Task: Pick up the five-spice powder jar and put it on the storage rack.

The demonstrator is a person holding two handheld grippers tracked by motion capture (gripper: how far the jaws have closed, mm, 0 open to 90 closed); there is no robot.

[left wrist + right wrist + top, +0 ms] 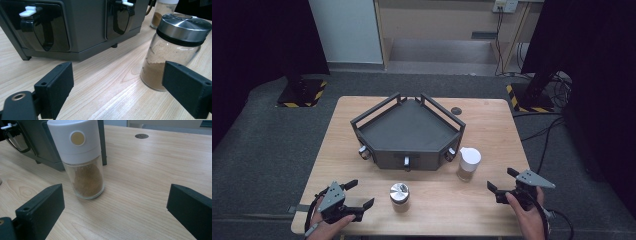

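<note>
1. Left gripper (353, 195) rests at the worktop's (492, 130) near left corner, jaws spread, nothing between them; the steel-lidded spice jar (399, 196) stands just beside it.
2. Right gripper (502, 181) sits at the near right, jaws spread and empty, with the white-capped shaker (469, 163) near it.
3. Left gripper view adds brown powder in the jar (172, 55) and black glossy handles with white tabs on the grey rack (87, 27).
4. Right gripper view reveals a tan round dot on the shaker's (80, 157) cap.
</note>
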